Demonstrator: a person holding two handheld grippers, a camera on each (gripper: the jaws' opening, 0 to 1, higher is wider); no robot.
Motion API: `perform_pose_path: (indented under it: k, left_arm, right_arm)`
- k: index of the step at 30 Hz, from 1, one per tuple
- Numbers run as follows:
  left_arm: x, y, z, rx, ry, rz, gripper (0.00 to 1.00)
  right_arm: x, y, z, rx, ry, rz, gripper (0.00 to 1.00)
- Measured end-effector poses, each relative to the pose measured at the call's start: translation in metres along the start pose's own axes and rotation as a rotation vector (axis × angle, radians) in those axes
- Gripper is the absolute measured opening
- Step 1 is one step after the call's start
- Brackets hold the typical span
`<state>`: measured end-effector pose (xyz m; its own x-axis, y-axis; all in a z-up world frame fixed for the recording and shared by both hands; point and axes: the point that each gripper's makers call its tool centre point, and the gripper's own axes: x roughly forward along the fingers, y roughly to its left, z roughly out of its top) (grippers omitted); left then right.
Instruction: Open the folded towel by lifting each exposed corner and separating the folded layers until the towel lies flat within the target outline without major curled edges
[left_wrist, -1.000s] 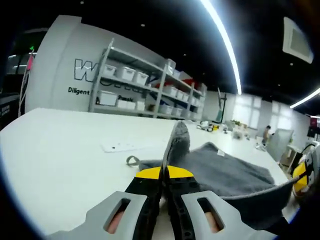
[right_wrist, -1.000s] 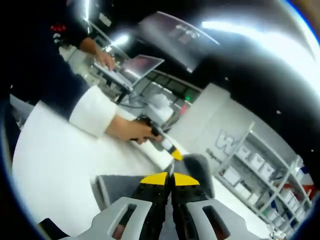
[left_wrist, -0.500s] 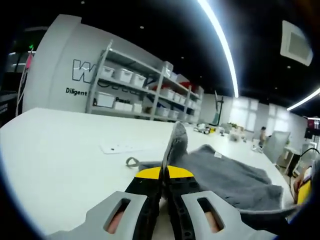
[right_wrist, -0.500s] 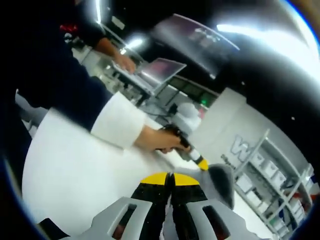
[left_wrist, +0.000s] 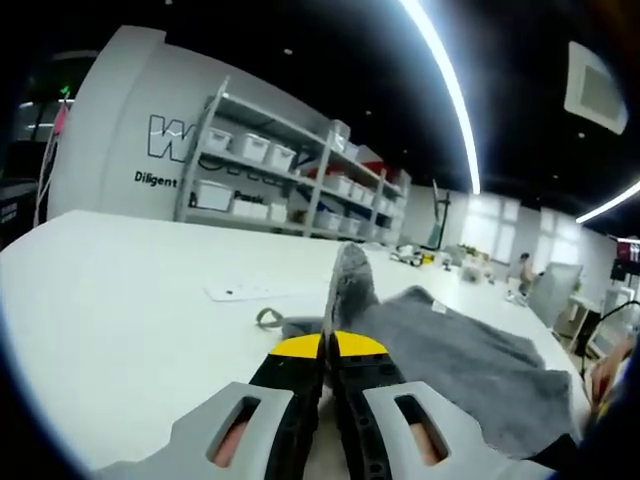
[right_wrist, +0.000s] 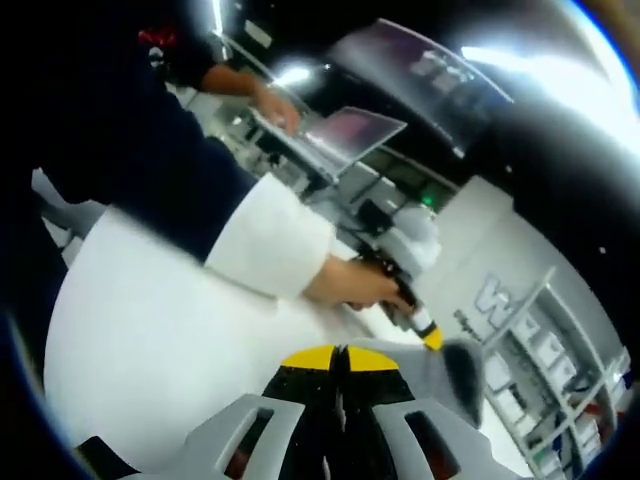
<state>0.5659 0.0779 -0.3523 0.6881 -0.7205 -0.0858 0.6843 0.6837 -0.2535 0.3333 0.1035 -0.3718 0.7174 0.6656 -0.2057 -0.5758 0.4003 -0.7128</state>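
2 grippers are at work over the white table (left_wrist: 120, 300): the left gripper (left_wrist: 328, 352) is clamped on a raised corner of the grey towel (left_wrist: 450, 350), which lies spread across the table. The right gripper (right_wrist: 340, 358) has its jaws pressed together, but I cannot tell whether cloth sits between them.

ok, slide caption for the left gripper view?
Left gripper shut on a raised corner of the grey towel spread over the white table.

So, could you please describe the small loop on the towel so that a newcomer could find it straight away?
On the big white table, find the grey towel spread to the right of the left claw. At the towel's near left edge, just left of the pinched, upright corner, a small grey hanging loop lies flat on the bare tabletop, the only ring-shaped piece there.
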Motion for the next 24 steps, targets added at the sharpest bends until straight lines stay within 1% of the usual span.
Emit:
perform_pose_path:
  k: [4,11,19,24]
  left_arm:
    - [-0.002,-0.003,-0.004,0.009,0.005,0.005,0.03]
    - [-0.005,-0.003,-0.005,-0.005,-0.007,0.013,0.03]
    - [-0.01,0.005,-0.001,-0.017,-0.021,0.035,0.02]
    - [-0.015,0.01,0.002,0.004,-0.028,0.05,0.02]
  right_arm:
    - [0.004,0.005,0.001,-0.007,0.008,0.014,0.0]
    - [0.009,0.016,0.003,-0.038,0.02,0.043,0.0]
    - [0.016,0.024,0.006,-0.056,0.022,0.065,0.0]
    - [0.021,0.025,0.007,-0.053,0.031,0.066,0.0]
